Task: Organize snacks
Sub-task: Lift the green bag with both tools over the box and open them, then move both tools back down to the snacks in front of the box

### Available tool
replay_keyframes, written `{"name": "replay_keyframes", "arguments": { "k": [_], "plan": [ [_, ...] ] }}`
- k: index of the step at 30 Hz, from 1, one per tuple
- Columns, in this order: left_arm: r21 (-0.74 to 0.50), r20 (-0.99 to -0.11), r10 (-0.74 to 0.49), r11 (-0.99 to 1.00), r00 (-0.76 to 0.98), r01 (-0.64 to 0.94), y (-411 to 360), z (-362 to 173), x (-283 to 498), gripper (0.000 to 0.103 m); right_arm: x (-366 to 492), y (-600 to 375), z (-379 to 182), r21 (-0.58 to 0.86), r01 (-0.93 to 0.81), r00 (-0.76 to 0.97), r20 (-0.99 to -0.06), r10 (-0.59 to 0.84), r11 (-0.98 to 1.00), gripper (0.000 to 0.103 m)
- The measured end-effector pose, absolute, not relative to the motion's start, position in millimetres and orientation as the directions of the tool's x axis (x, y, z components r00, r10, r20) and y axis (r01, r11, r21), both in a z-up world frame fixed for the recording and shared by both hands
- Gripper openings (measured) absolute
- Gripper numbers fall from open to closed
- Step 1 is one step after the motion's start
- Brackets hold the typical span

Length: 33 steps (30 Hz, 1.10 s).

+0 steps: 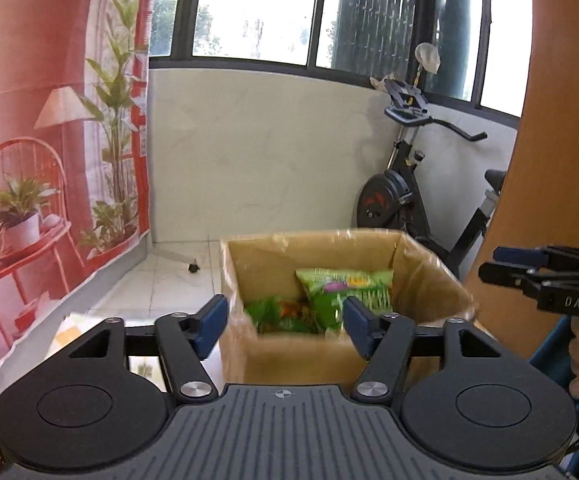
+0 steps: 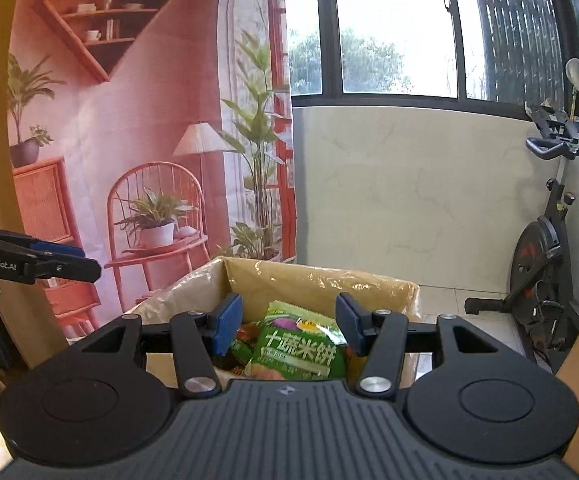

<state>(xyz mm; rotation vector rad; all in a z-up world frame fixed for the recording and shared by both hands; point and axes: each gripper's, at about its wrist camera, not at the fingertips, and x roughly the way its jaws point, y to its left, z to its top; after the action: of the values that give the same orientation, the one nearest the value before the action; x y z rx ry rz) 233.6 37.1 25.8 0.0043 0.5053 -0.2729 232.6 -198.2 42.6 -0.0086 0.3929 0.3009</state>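
Note:
An open cardboard box (image 1: 429,280) stands ahead, also in the right wrist view (image 2: 329,280). Inside lies a green rice-cracker bag (image 1: 341,288), seen close in the right wrist view (image 2: 301,352), with another green and orange snack pack (image 1: 281,316) beside it. My left gripper (image 1: 285,320) is open and empty, just before the box's near wall. My right gripper (image 2: 287,322) is open and empty above the box, over the green bag. Each gripper shows from the side in the other's view: the right one (image 1: 489,264), the left one (image 2: 93,266).
A pink printed backdrop (image 2: 129,120) hangs on the left. A black exercise bike (image 1: 409,184) stands by the white wall at the right. A wooden panel (image 1: 561,120) rises at the far right. A patterned cloth (image 1: 77,328) covers the surface left of the box.

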Motion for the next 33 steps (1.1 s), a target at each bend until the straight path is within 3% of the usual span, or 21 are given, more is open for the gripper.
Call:
{"name": "replay_keyframes", "arguments": {
  "k": [10,12,14,21,28,33],
  "plan": [
    [-0.159,-0.625,-0.234,0.972,0.745,0.172,42.9,-52.3,193.5,0.072,189.5,-194.6,-3.9,0.076,-0.259,0.865,-0.425,0.266,0.963,0.056],
    [-0.187,-0.652,-0.249,0.968,0.716,0.167,41.5,-71.3,189.2,0.074,184.5,-193.3,-18.5,0.090,-0.248,0.856,-0.446,0.261,0.965,0.056],
    [-0.207,-0.674,-0.259,0.965,0.691,0.160,37.3,-90.3,184.1,0.083,180.0,-193.5,-35.7,0.116,-0.233,0.840,-0.476,0.260,0.966,0.056],
    [-0.243,-0.782,-0.242,0.967,0.575,0.078,25.2,-149.8,173.4,0.085,166.4,-189.7,-94.0,0.187,-0.122,0.793,-0.573,0.209,0.975,0.058],
    [-0.273,-0.835,-0.208,0.961,0.509,-0.054,40.2,-166.6,165.4,0.085,151.7,-177.0,-131.5,0.191,-0.139,0.731,-0.642,0.231,0.972,0.058],
    [-0.307,-0.858,-0.245,0.950,0.452,-0.066,39.5,-173.4,165.1,0.085,150.3,-164.6,-148.8,0.173,-0.177,0.690,-0.680,0.248,0.969,0.058]
  ]
}}
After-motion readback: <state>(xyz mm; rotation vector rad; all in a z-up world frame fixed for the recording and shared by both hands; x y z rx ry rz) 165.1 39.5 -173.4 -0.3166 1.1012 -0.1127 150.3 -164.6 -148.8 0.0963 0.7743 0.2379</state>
